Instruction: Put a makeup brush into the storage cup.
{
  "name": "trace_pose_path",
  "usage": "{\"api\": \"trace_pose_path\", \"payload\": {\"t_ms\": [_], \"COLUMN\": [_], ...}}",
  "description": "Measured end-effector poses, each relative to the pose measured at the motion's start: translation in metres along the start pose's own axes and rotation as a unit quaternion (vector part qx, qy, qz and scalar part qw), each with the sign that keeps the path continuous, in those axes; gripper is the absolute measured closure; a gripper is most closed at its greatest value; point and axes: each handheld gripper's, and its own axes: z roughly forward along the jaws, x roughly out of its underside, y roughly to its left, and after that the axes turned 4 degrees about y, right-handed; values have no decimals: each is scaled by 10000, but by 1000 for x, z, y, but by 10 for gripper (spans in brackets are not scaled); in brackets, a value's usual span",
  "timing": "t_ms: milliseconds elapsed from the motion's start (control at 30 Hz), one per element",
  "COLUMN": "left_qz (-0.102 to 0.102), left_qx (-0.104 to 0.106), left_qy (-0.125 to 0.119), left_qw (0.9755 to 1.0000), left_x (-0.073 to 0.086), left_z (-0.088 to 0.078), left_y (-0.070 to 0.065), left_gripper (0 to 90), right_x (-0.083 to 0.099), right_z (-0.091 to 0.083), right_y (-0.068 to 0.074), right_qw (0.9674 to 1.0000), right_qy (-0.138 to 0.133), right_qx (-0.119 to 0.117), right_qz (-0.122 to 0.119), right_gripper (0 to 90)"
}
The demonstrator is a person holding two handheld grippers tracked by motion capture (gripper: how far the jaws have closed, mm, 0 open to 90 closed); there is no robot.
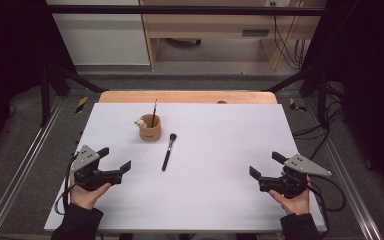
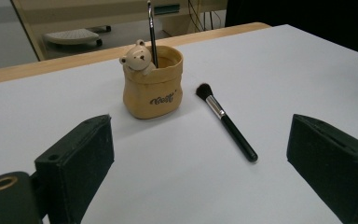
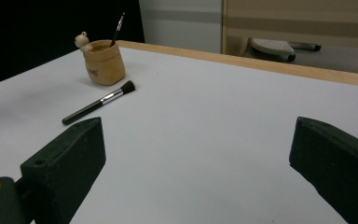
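Ahead of the left claw (image 1: 114,162) and a little to its right, the cup (image 1: 150,129) stands on the table (image 1: 230,200), near its far edge. A thin brush (image 1: 154,112) stands upright in the cup. Just right of the cup, the makeup brush (image 1: 168,152) lies flat on the table, bristles toward the far edge, handle end nearer the claw. From the right claw (image 1: 266,167), both lie well apart, ahead and to its left, the makeup brush nearer than the cup.
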Motion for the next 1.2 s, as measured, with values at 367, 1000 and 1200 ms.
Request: {"api": "trace_pose_path", "payload": {"t_ms": [367,1000,1200], "left_qz": [-24,-1,110], "left_qx": [-64,-71,13], "left_qy": [8,134,184], "left_qw": [10000,9999,9998], "left_x": [11,10,0], "left_z": [-7,4,10], "left_y": [5,9,4], "left_gripper": [63,68,70], "right_x": [0,0,0], "right_z": [0,0,0], "right_y": [0,0,0], "right_qw": [10000,10000,10000], "right_qy": [22,36,53], "right_qx": [6,17,32], "right_qz": [-6,-23,-12], "right_gripper": [40,39,39]}}
